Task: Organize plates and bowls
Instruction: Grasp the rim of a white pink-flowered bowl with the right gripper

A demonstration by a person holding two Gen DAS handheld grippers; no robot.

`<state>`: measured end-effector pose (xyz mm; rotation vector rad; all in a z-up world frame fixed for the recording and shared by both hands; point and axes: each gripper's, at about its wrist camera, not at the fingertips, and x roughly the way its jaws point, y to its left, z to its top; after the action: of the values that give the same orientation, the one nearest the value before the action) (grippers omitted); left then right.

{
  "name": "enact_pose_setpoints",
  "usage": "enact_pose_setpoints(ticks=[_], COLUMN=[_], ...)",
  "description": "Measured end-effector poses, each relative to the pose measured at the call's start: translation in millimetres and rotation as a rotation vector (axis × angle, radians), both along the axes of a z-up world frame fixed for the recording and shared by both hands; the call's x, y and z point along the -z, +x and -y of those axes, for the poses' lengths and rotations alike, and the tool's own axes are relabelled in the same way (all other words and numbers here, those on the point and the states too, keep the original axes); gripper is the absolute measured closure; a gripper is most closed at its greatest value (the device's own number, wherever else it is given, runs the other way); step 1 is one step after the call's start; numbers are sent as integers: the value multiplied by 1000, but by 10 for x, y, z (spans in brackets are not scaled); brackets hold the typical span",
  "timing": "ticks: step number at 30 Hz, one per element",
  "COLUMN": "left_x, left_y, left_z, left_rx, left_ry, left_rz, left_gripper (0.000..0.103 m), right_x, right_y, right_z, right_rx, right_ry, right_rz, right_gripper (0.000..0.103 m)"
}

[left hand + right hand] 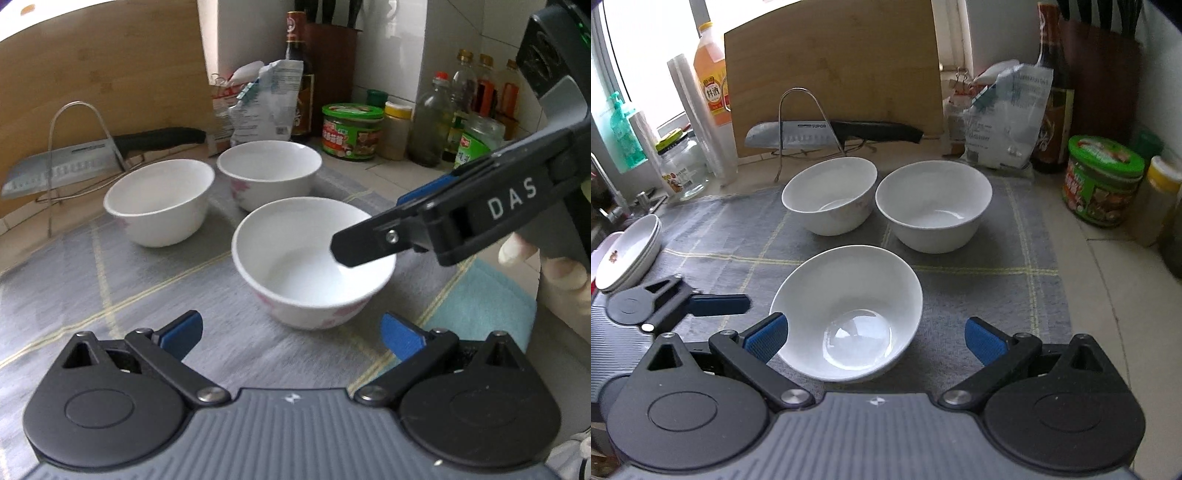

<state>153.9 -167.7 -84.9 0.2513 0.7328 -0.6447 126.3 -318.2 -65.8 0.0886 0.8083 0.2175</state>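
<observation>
Three white bowls stand on a grey checked mat. The near bowl is empty and sits between the wide-apart fingers of my right gripper, closer to its left pad. Seen from the left wrist, the right gripper reaches in from the right, one black finger over that bowl's rim. My left gripper is open just in front of the same bowl, holding nothing. Two more bowls stand behind it. A stack of white plates lies at the mat's left edge.
A wooden cutting board leans on the back wall, with a knife on a wire rack in front of it. Bags, bottles and jars crowd the back and right. A teal cloth lies to the right, below a person's hand.
</observation>
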Motion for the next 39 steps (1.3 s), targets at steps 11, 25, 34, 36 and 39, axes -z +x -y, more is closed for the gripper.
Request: enact_pose_setpoints(ticks=[11, 25, 34, 36, 39], left_x=[68, 65, 58, 55, 51], left_y=[57, 91, 108, 111, 112], left_z=[193, 193, 183, 184, 189], left_rx=[17, 19, 24, 26, 31], left_ry=[-16, -31, -32, -32, -25], left_rz=[23, 19, 13, 12, 14], left_gripper=[4, 15, 15, 15, 15], right_x=[71, 95, 94, 91, 86], right_y=[162, 394, 412, 415, 416], right_z=[117, -37, -35, -40, -51], right_rx=[-71, -161, -146, -146, -146], right_ry=[26, 33, 3, -5, -11], right_rz=[-33, -52, -55, -56, -60], right_gripper=[0, 22, 33, 35, 35])
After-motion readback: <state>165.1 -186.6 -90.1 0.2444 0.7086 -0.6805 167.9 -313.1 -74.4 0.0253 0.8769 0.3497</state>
